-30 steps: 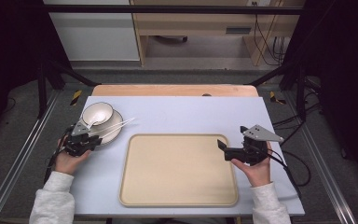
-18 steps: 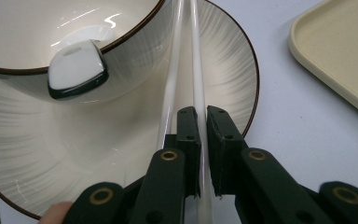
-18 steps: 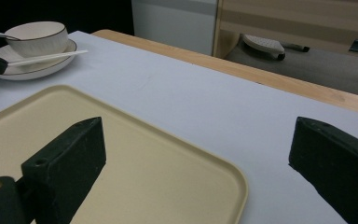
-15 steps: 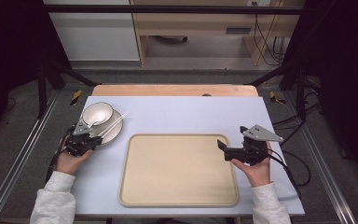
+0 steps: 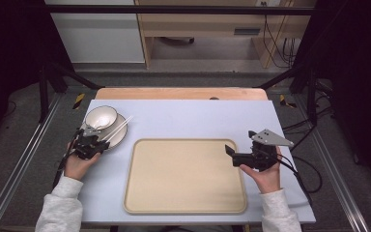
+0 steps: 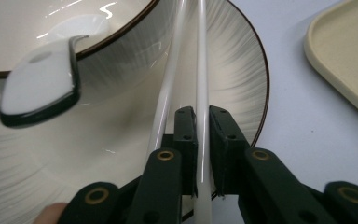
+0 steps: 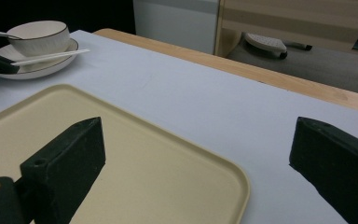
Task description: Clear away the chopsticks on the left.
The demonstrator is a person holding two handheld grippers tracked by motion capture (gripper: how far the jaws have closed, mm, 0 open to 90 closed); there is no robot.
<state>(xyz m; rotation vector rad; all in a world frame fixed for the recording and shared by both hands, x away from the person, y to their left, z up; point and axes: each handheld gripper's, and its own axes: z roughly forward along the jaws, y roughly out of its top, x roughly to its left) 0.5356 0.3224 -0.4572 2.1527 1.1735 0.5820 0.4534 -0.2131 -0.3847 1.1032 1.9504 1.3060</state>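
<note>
A white bowl (image 5: pixel 100 117) with a dark rim stands on a ribbed white plate (image 5: pixel 121 137) at the table's left, with a white spoon (image 6: pixel 39 93) resting in it. Two white chopsticks (image 5: pixel 121 126) lie across the plate beside the bowl. My left gripper (image 5: pixel 101 143) is at the plate's near edge. In the left gripper view, it (image 6: pixel 203 116) is shut on one chopstick (image 6: pixel 201 70), while the other chopstick (image 6: pixel 168 84) runs just outside the jaws. My right gripper (image 5: pixel 231 154) hovers open over the right edge of the beige tray (image 5: pixel 183 193), nothing between its fingers.
The beige tray (image 7: pixel 135 154) lies bare in the middle of the light blue tabletop (image 5: pixel 198 118). A wooden strip (image 5: pixel 178 93) runs along the far table edge. Black frame posts stand at both sides, and a cable trails from the right gripper.
The far ends of the chopsticks have swung slightly toward the bowl. The right hand has stayed where it was.
</note>
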